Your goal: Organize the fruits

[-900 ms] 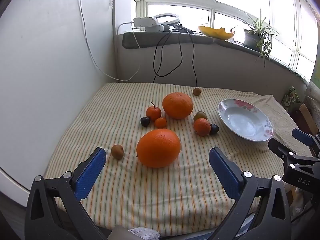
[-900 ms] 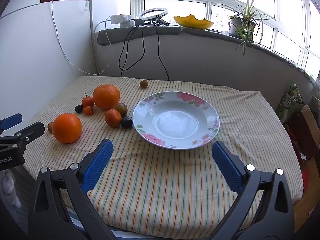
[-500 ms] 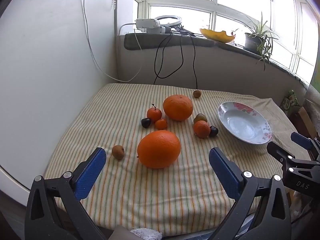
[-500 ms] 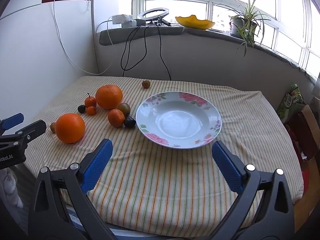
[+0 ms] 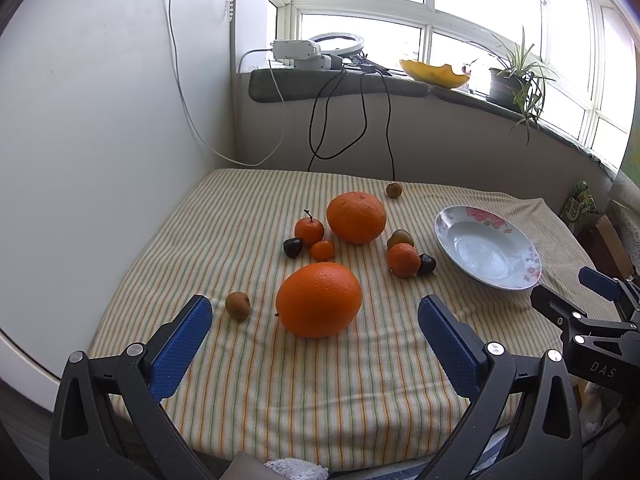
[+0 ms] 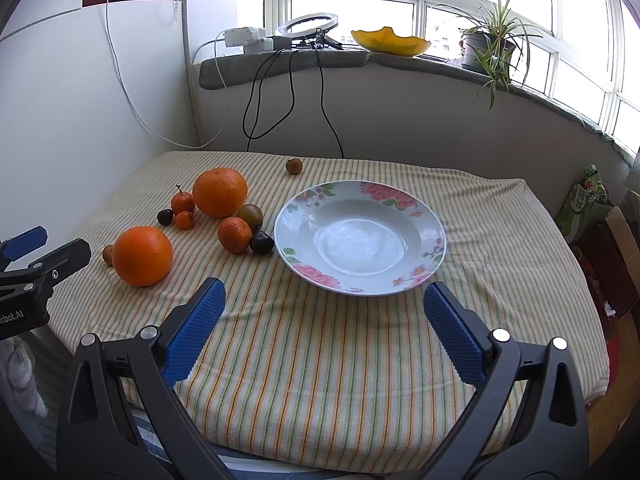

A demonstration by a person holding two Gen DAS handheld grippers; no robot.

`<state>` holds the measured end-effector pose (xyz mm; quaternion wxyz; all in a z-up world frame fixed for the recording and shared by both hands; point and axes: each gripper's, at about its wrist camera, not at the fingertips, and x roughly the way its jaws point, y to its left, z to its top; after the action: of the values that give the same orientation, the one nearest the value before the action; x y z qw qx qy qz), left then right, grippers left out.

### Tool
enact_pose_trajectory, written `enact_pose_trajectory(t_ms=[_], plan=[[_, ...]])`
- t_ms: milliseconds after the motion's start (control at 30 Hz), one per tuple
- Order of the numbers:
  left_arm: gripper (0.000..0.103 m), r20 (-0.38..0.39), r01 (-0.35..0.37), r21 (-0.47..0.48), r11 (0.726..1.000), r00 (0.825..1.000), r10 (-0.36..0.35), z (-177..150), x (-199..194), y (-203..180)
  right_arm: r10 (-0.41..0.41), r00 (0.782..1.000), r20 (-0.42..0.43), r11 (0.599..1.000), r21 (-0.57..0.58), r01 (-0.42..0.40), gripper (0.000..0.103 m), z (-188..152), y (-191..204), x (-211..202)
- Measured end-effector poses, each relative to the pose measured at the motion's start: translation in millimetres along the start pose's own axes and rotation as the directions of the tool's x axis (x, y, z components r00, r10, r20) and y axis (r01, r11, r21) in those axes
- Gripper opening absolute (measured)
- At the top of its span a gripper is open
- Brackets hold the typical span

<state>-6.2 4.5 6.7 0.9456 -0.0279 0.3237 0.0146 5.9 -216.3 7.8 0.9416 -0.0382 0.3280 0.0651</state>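
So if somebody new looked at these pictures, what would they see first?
Probably the big orange, sitting on the striped tablecloth right in front of the open left gripper. Next, the flowery plate with nothing in it, ahead of the open right gripper. Little fruits cluster around a second orange farther back.

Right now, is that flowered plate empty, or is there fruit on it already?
Empty. The flowered plate shows only its bare white centre; every fruit, like the nearest large orange, lies on the striped cloth beside it.
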Motion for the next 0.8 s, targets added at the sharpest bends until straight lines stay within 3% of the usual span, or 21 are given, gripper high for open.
enact_pose_trajectory(t_ms=[800], plan=[[0.102, -0.002, 0.009, -0.002, 1.0, 1.0, -0.009, 0.6, -1.0, -1.2, 0.013, 1.0, -0.002, 1.0, 0.0, -0.013, 0.102, 1.0, 3.7, 0.8]])
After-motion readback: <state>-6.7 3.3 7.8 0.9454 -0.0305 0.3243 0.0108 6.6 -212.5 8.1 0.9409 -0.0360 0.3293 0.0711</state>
